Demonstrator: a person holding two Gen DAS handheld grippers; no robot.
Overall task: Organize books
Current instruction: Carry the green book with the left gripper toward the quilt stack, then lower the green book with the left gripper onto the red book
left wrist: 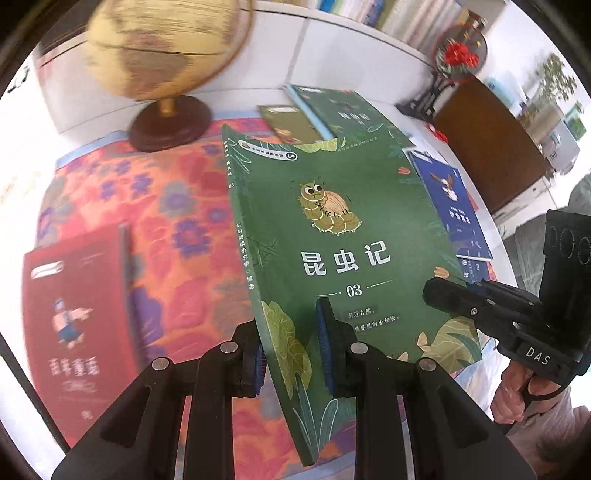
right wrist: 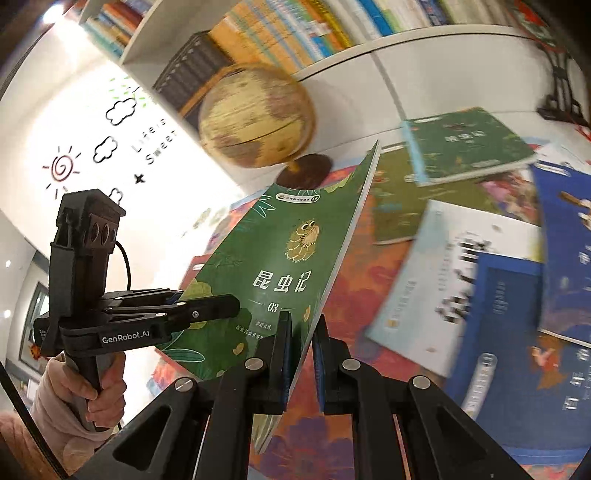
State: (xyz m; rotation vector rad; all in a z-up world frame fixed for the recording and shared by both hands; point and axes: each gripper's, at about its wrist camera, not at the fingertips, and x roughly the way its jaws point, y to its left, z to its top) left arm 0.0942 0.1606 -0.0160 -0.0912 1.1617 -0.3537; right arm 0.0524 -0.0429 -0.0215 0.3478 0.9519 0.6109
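Grippers: two, both black with blue pads, each held in a person's hand.
Left gripper [left wrist: 295, 345]: its pads are pinching the bottom edge of the green bug book near the spine side. One pad is on the front cover, the other is behind.
Right gripper [right wrist: 301, 350]: its pads are squeezed onto the bottom edge of the same book, near the open page side.
Green bug book [left wrist: 332, 236]: one book, held up in the air by both grippers, tilted, cover showing a yellow bug and the number 03. It is above the flowery cloth, not touching it.
Other green books: two, lying flat at the far side of the cloth [left wrist: 332, 110], one partly on top of the other.
Red book [left wrist: 77, 314]: one, flat on the cloth, to the left of the held book.
Blue books: I can count at least two [right wrist: 565, 236], flat on the right side; they are blurry, so I cannot tell the exact count.
White book [right wrist: 436, 280]: one, lying between the blue ones.
Flowery cloth [left wrist: 173, 206]: one, orange and purple, under the books.
Globe [left wrist: 162, 48]: one, on a round brown foot, standing at the back of the cloth.
Shelf [right wrist: 288, 33]: rows of many books behind the globe.
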